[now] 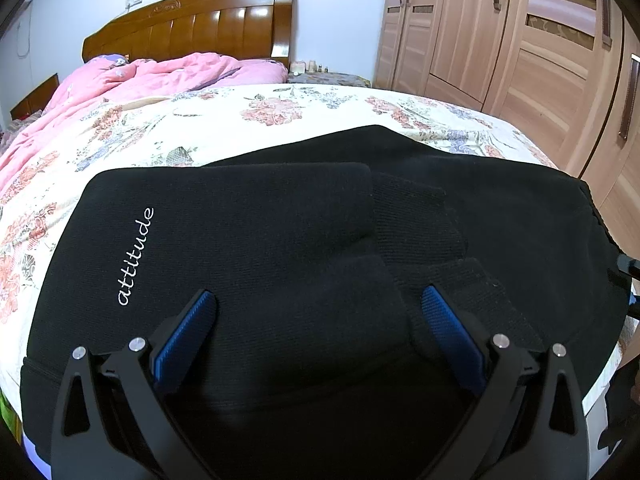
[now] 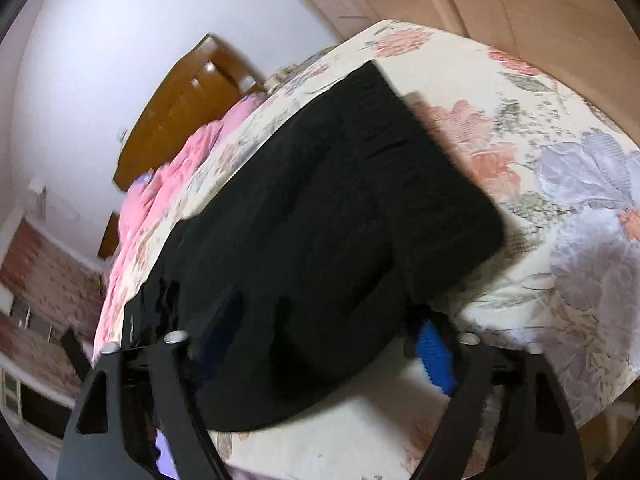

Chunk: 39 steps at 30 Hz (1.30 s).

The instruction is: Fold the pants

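Black pants [image 1: 280,240] on floral sheet [image 1: 240,120]; pink duvet [image 1: 132,76] beyond.

Left wrist view: sharp, evenly lit by soft indoor light. Glare patches sit on the glossy headboard [image 1: 192,20]. The black pants [image 1: 280,260] read almost featureless, with folds barely separable. Strong fisheye bending curves the wardrobe [image 1: 520,40], and dark vignette fills the corners.

Right wrist view: tilted, heavily motion-blurred throughout; the floral bedsheet [image 2: 560,200] smears, and edges are soft.
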Each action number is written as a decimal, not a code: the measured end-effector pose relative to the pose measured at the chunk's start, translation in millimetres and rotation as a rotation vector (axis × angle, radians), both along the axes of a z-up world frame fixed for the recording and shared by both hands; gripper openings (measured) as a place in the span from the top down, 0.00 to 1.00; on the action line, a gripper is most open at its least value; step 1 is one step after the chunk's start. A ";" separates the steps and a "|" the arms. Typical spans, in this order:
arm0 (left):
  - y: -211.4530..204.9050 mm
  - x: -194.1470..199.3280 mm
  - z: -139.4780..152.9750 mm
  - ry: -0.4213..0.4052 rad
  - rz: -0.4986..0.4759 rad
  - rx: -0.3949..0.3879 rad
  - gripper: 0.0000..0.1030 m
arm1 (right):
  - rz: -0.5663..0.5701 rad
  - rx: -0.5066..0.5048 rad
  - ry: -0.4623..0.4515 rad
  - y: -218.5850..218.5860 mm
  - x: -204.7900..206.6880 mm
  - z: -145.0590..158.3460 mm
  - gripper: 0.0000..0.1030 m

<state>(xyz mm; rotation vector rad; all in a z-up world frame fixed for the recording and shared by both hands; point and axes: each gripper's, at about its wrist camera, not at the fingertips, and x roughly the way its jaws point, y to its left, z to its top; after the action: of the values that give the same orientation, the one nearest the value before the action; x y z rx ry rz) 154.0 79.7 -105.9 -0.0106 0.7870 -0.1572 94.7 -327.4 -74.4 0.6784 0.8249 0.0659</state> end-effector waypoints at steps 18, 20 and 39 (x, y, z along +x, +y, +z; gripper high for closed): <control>83.6 -54.4 71.6 -0.164 0.095 -0.173 0.02 | 0.364 -0.446 -0.585 203.1 -8.8 135.2 0.92; 109.2 -67.4 78.7 -0.179 0.150 -0.154 0.02 | 0.484 -0.547 -0.634 267.5 -12.5 137.7 0.92; 204.9 -100.8 48.1 -0.078 0.187 -0.342 0.02 | 1.007 -0.773 -0.648 395.6 -89.6 40.1 0.21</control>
<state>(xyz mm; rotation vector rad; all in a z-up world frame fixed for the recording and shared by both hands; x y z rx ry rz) 53.2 284.6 -57.8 -0.3978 0.6694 -0.1127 5.0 68.3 -34.3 -0.5264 0.4234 0.7908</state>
